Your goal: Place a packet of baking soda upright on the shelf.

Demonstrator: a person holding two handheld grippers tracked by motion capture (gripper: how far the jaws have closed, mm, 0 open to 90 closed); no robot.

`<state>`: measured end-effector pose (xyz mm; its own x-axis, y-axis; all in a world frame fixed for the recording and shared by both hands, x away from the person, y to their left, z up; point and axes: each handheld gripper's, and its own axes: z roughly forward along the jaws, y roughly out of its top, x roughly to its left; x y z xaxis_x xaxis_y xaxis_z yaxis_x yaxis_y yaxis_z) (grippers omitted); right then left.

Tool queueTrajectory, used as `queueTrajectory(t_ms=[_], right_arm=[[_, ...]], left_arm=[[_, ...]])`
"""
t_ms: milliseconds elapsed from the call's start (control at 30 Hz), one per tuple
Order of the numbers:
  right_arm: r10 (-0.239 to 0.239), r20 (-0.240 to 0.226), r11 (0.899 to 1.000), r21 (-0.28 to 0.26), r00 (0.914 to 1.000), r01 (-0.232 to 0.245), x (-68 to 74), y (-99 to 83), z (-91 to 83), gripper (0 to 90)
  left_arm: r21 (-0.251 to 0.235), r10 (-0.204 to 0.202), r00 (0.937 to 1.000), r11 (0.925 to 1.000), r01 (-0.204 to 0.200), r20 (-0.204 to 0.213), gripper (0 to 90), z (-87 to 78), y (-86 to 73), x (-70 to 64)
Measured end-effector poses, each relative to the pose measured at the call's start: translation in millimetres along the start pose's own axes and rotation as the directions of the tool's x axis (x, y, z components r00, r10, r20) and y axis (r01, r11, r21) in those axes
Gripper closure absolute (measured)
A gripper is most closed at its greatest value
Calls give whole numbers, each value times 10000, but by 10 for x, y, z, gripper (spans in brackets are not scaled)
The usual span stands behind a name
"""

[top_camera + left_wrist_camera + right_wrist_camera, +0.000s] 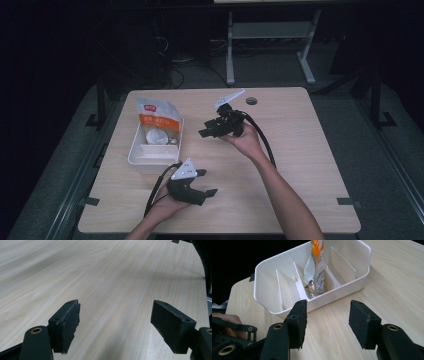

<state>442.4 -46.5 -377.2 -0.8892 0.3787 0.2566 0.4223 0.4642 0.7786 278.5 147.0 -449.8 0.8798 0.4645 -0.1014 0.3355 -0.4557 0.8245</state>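
L gripper (206,183) sits nearest the person, low over the table (300,150), held in the left hand (165,207); jaws spread wide w/ nothing between them. In the left gripper view its two pads (66,326) frame bare wood grain, and the table edge curves off at far right.

Just beyond the L gripper, up and to its left in the high view, is the white divided bin (137,159). The orange-and-clear snack pouch (157,122) stands upright in it, leaning toward the far end of the bin; contents look like nuts or puffs, can't tell which.

R gripper (207,130) is farther out, held above the table mid-width in the right hand (247,142), nose pointing left at the bin. Jaws wide apart, empty. In the right gripper view the bin (362,280) lies straight ahead of the jaws, just past the tips, not touching; the pouch (318,267) stands in a middle compartment between the thin dividers, dead ahead of the left pad (300,320). Compartments either side of it look empty
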Motion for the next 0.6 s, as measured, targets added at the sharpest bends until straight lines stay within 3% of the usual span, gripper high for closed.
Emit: queueTrajectory(t_ms=[600], right_arm=[[134, 240, 9999, -106, 9996, -131, -13, -154, -257, 428]], left_arm=[[40, -52, 10000, 10000, 53, -38, 225, 1, -2, 15]])
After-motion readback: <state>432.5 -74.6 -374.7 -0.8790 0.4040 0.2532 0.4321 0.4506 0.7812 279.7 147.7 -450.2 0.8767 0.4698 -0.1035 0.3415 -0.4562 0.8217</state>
